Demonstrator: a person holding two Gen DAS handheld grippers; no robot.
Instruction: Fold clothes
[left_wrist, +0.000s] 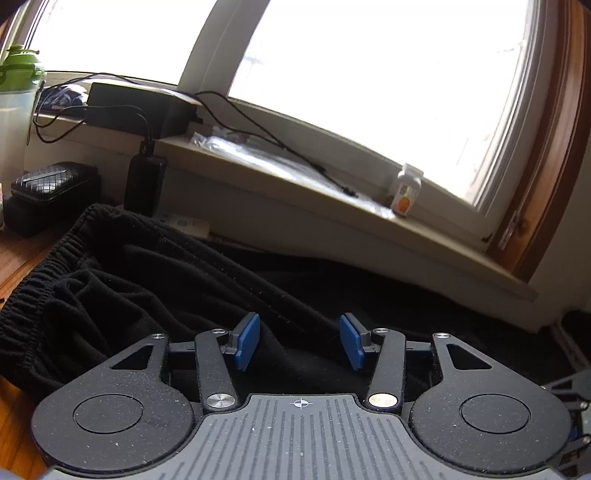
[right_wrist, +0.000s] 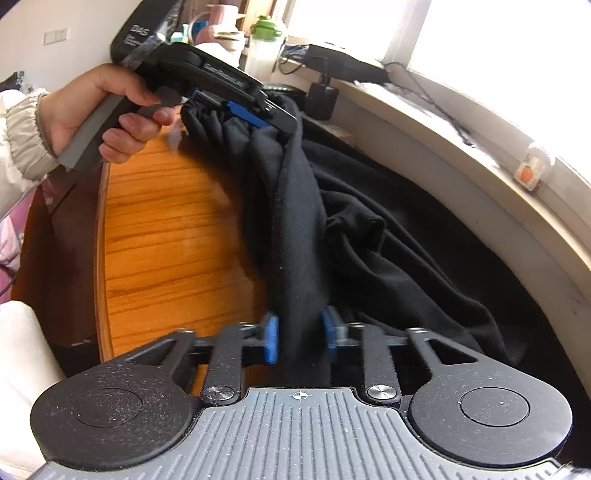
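Note:
A black garment (left_wrist: 155, 280) with a gathered elastic waistband (left_wrist: 33, 295) lies crumpled on a wooden table (right_wrist: 166, 221) under a window. My left gripper (left_wrist: 299, 341) stands open, blue pads (left_wrist: 247, 341) wide apart, with a fold of the black cloth lying between and below them. The right wrist view shows that gripper (right_wrist: 258, 114) held by a hand (right_wrist: 110, 107) at the waistband end. My right gripper (right_wrist: 300, 338) is shut on a thick band of the black garment (right_wrist: 295, 221), which runs taut from its pads up toward the left gripper.
A window sill (left_wrist: 332, 184) runs along the far side with a small bottle (left_wrist: 406, 192), a cable and plastic wrap. A black charger (left_wrist: 144, 181), a black quilted case (left_wrist: 51, 184) and a green-lidded shaker (left_wrist: 18, 92) stand at the left. Bare wood shows left of the garment.

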